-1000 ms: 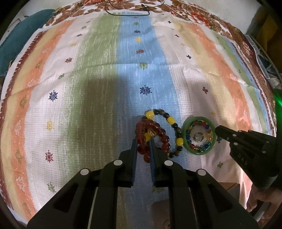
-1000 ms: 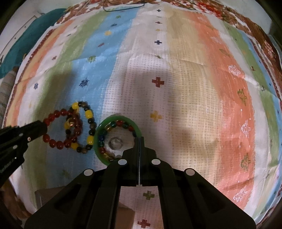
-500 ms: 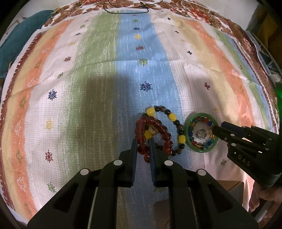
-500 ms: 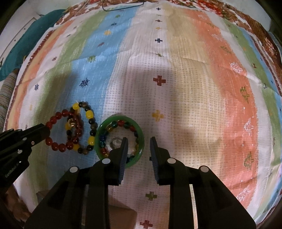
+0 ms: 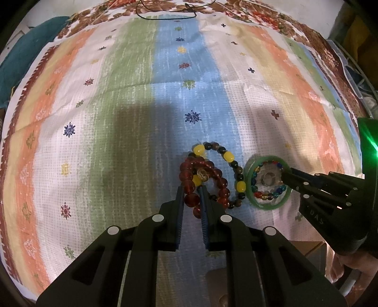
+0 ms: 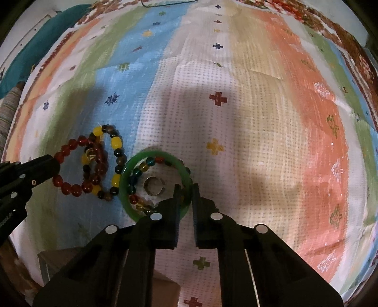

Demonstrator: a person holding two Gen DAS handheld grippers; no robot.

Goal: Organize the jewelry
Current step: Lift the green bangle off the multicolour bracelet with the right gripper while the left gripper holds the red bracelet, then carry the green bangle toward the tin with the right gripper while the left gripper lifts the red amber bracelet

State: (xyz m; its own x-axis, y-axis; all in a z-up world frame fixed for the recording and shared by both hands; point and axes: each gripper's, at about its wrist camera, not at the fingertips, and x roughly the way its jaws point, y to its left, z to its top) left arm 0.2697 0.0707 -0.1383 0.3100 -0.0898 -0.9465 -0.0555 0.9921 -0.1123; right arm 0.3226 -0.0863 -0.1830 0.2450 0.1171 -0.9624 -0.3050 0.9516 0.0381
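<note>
Right tongs (image 6: 185,189) closing on flat-lying green bangle (image 6: 125,186).

striped cloth (image 5: 132,99) in orange, green, blue and cream, spread flat and creased; teal fabric (image 5: 21,54) past its far left corner, black cord (image 5: 165,17) on its far edge.

Right claw (image 6: 185,189) points down at striped cloth (image 6: 259,118), jaws closing astride rim of green bangle (image 6: 125,186). Inside bangle: multicoloured bead bracelet (image 6: 138,168), open silver ring (image 6: 153,185). Just left, red bead bracelet (image 6: 70,187) overlaps yellow-and-dark bead bracelet (image 6: 115,142). Left claw (image 6: 50,163) enters at left edge, tip at red beads.
</note>
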